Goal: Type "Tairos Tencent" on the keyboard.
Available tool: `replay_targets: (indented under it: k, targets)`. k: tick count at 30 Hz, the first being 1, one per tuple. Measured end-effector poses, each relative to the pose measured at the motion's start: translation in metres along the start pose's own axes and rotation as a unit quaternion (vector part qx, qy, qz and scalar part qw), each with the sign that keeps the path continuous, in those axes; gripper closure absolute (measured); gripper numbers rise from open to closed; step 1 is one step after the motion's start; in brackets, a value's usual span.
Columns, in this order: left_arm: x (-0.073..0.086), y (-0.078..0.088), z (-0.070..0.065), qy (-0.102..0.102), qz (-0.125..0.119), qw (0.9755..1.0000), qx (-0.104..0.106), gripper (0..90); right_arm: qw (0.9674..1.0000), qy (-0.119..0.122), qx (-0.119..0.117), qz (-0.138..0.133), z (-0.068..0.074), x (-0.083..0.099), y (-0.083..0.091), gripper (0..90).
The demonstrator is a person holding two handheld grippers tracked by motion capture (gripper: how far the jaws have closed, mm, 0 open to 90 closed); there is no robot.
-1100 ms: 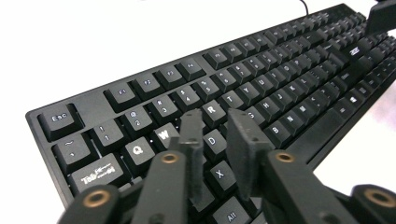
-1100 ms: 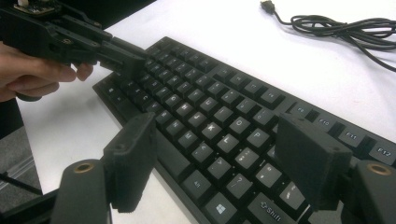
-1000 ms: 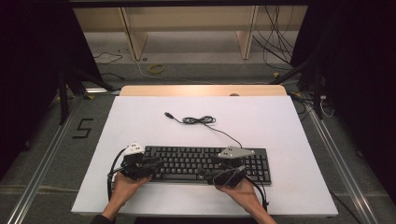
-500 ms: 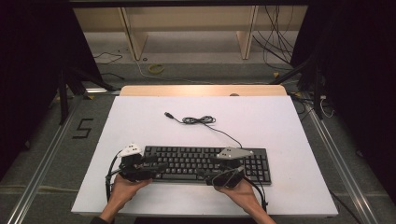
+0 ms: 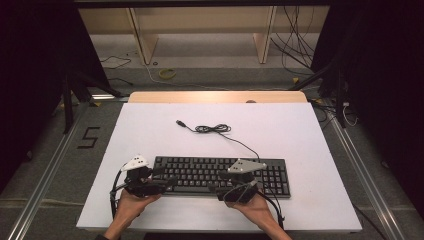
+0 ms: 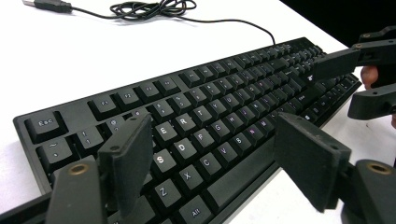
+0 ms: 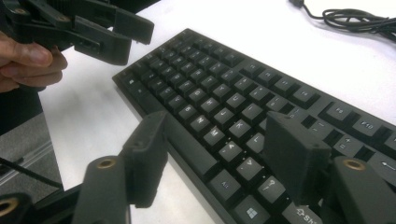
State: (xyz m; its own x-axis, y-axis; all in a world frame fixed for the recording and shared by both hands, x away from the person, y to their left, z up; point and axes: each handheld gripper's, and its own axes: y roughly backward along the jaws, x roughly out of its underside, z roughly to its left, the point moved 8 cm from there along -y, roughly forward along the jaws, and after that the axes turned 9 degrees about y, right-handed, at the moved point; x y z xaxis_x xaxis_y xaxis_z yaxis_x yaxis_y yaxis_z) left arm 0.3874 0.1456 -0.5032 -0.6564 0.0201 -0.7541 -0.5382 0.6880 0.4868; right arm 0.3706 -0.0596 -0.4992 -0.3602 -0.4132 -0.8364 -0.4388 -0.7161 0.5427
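Observation:
A black keyboard (image 5: 220, 175) lies flat near the front of the white table, and its coiled cable (image 5: 212, 129) runs back to a loose USB plug (image 5: 179, 122). My left gripper (image 5: 165, 179) is at the keyboard's left front corner. Its jaws have just been opening and stand wide: one over the letter keys (image 6: 187, 140), one before the front edge, neither pressing. My right gripper (image 5: 220, 182) is at the front edge near the middle. Its jaws have just been closing but stay apart, astride the front edge (image 7: 187, 144) without touching. Across the keys, each gripper view shows the other gripper (image 6: 355, 79) (image 7: 116, 32).
The white table top (image 5: 150, 130) ends in a wooden strip (image 5: 215, 96) at the far side. Grey floor with metal rails flanks it, with a "5" marked on the left (image 5: 89, 137). Wooden shelf legs and loose cables stand beyond. Bare white surface lies behind and right of the keyboard.
The left gripper's jaws have spread wider and the hand has shifted slightly left. The right gripper's jaws have drawn a little closer. The keyboard has not moved.

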Motion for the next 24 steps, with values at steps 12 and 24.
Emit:
replay_targets:
  k: [12,24]
  targets:
    - [0.000,0.005,-0.001,-0.001,-0.012,0.9999,0.001,25.5,0.9997,0.013,-0.012,0.014,0.008,0.003,-0.007,63.8]
    - [0.002,0.011,-0.001,-0.002,-0.016,0.9999,0.001,25.4,0.9991,0.027,-0.018,0.028,0.013,0.008,-0.016,83.7]
